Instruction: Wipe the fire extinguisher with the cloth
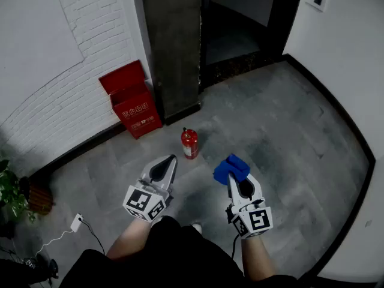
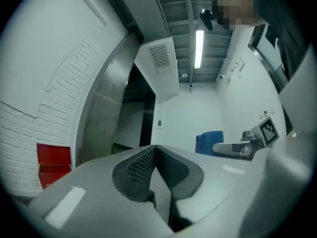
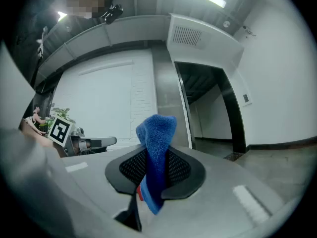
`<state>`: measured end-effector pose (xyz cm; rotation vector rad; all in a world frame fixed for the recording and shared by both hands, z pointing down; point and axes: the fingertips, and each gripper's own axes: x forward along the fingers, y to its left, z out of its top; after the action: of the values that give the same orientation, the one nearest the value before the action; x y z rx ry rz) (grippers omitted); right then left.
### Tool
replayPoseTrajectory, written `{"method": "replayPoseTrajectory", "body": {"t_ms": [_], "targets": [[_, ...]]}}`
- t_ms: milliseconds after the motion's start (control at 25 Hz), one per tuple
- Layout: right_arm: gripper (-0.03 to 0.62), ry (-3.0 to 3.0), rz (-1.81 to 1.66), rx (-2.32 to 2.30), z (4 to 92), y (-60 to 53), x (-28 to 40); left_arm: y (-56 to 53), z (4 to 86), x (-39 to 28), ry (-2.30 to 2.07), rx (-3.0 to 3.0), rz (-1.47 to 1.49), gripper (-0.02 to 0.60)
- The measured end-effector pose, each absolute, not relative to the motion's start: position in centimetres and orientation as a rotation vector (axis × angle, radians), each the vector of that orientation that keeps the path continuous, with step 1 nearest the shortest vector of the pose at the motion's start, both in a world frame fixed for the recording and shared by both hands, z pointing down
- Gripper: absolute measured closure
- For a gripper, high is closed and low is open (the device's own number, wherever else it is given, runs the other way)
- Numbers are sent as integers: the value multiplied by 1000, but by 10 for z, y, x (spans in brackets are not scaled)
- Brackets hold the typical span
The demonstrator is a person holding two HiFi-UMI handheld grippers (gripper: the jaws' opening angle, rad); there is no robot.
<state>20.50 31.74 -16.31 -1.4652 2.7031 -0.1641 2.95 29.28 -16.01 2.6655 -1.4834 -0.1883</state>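
A small red fire extinguisher (image 1: 189, 143) stands upright on the grey floor, ahead of both grippers. My right gripper (image 1: 234, 178) is shut on a blue cloth (image 1: 231, 168), which bunches up past the jaw tips to the right of the extinguisher. In the right gripper view the blue cloth (image 3: 156, 152) stands pinched between the black pads. My left gripper (image 1: 170, 162) is shut with nothing between its jaws and points level, just left of and nearer than the extinguisher. The left gripper view shows the closed left gripper (image 2: 154, 155) and the cloth (image 2: 208, 142) beyond.
A red extinguisher box (image 1: 132, 99) with its lid up stands against the white brick wall. A grey pillar (image 1: 173, 47) and a dark doorway (image 1: 240, 23) are behind. A potted plant (image 1: 11, 194) and a white power strip (image 1: 77, 222) sit at the left.
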Motion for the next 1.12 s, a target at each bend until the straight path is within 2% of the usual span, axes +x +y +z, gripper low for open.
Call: {"method": "replayPoseTrajectory", "body": {"t_ms": [280, 720, 1120], "targets": [[522, 2740, -188, -1439, -150, 276, 201, 257, -148, 29, -1514, 2649, -152, 580], [522, 2768, -130, -1453, -163, 152, 207, 130, -153, 42, -1508, 2692, -208, 580], [522, 2897, -183, -1207, -176, 18, 154, 22, -157, 13, -1660, 2617, -178, 580]]}}
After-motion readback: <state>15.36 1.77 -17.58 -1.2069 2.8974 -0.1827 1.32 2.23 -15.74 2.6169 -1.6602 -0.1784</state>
